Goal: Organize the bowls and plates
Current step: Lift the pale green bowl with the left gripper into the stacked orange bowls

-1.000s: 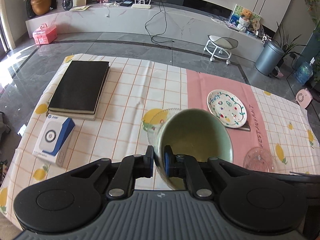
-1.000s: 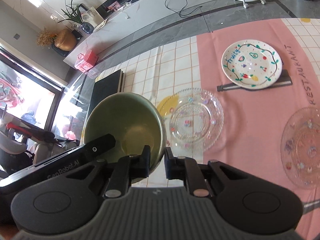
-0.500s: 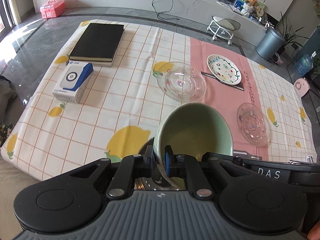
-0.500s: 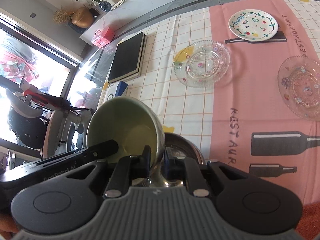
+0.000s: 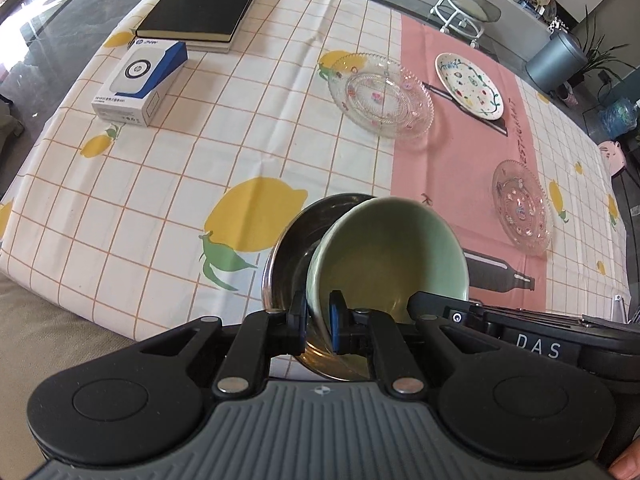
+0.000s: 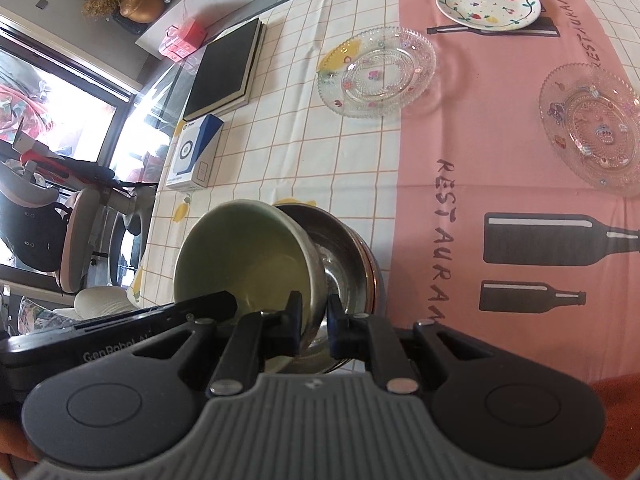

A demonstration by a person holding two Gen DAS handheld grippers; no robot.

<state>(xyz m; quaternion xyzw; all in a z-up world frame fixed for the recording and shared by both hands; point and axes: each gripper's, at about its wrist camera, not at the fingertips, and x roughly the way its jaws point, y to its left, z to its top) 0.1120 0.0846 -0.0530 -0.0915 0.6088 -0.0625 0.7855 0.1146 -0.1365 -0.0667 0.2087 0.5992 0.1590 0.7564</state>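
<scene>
Green bowl (image 5: 384,256) carried back from the far plates, now tipped over the steel bowl (image 5: 288,248) at the counter's (image 5: 160,184) near edge.
Left tongs (image 5: 318,316) and right tongs (image 6: 313,320) each pinch opposite rim sides, steadying it for nesting.

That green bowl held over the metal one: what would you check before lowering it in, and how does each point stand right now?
1. Left fingers clamped on the green bowl rim: ok.
2. Right fingers clamped on the rim's other side: ok.
3. Green bowl over the metal bowl: ok.
4. Green bowl level: not ok, tilted.
5. Metal bowl empty: cannot tell, partly hidden.
6. Glass plates clear of the path: ok.
</scene>
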